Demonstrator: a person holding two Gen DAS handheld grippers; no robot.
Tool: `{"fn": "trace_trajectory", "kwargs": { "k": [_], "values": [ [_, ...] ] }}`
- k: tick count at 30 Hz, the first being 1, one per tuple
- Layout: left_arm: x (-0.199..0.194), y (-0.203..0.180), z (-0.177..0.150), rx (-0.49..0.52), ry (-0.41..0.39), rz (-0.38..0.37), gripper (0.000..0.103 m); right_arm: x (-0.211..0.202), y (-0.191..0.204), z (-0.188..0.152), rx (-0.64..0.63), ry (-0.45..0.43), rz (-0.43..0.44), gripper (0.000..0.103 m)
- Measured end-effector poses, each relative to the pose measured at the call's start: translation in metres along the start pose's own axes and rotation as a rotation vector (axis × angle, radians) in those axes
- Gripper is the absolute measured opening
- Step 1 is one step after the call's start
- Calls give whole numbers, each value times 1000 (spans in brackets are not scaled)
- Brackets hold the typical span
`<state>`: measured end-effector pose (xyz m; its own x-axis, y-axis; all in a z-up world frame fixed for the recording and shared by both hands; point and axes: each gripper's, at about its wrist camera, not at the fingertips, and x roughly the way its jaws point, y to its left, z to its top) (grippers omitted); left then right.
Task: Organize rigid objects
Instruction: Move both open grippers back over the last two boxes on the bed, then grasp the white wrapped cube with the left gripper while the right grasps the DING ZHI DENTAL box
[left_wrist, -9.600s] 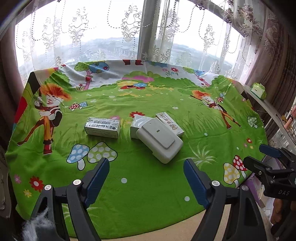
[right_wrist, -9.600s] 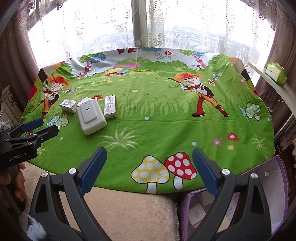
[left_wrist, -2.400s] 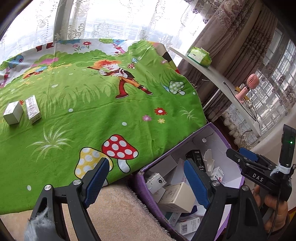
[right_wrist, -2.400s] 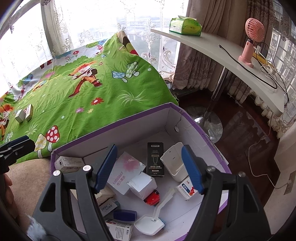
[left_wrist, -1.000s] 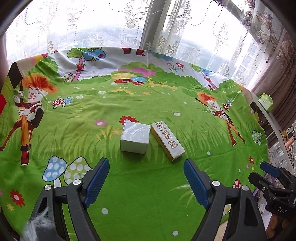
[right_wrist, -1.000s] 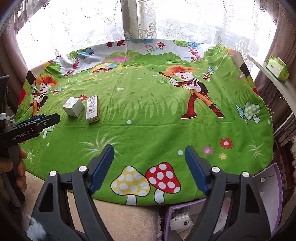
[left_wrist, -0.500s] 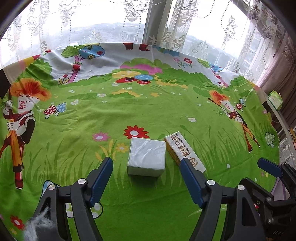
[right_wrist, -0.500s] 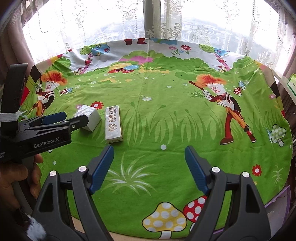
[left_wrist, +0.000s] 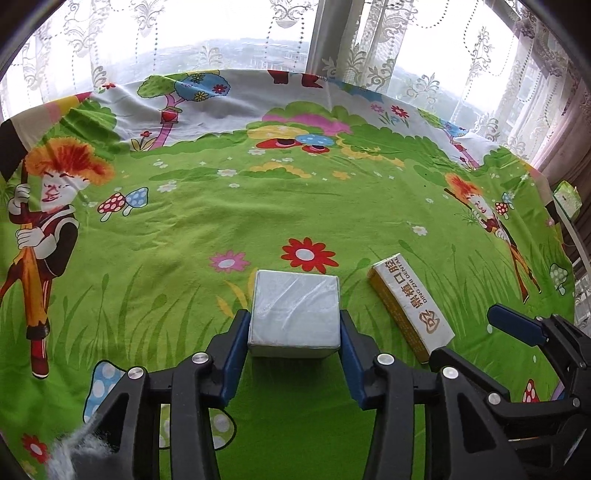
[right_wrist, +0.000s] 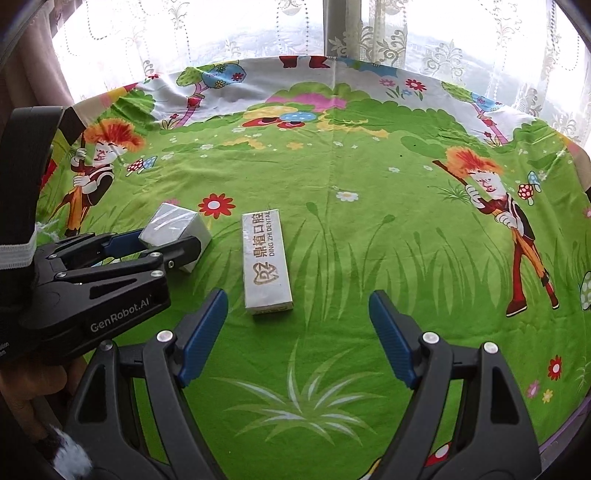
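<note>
A silver-grey wrapped cube box (left_wrist: 294, 314) sits on the green cartoon tablecloth (left_wrist: 258, 206). My left gripper (left_wrist: 293, 328) is shut on it, one blue pad on each side; it also shows in the right wrist view (right_wrist: 162, 242) with the box (right_wrist: 173, 221). A long white and gold dental box (right_wrist: 265, 258) lies just right of the cube, also seen in the left wrist view (left_wrist: 410, 304). My right gripper (right_wrist: 297, 332) is open and empty, just in front of the long box; its tip shows in the left wrist view (left_wrist: 517, 326).
Lace curtains and a window (left_wrist: 295, 40) stand behind the table's far edge. A green packet (left_wrist: 567, 195) lies on a shelf at the right. The purple bin's rim (right_wrist: 565, 435) shows at the table's front right.
My left gripper moved forward and closed its pads on the cube box. My right gripper moved closer to the long dental box and stays open.
</note>
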<state>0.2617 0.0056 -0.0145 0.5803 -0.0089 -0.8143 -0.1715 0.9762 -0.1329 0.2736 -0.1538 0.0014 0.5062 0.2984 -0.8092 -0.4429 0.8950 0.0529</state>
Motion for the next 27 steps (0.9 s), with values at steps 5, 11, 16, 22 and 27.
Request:
{"fn": "trace_trajectory", "kwargs": {
  "k": [5,11,16,22,27],
  "values": [
    [-8,13,-8,-40,-13,36,47,15,10,6,-14,4,-5,81],
    [-18,19,-21,-83,-25,42,47,35,17,9,-21,29,-14,71],
    [-23,19,-29,-96,-33,49,47,33,23,7,-51,11,-42,42],
    [-28,17,-36,-95,-32,54,47,27,26,0,-58,14,-51,34],
    [-34,15,-44,-94,-31,60,47,21,25,-7,-48,20,-52,34]
  ]
}}
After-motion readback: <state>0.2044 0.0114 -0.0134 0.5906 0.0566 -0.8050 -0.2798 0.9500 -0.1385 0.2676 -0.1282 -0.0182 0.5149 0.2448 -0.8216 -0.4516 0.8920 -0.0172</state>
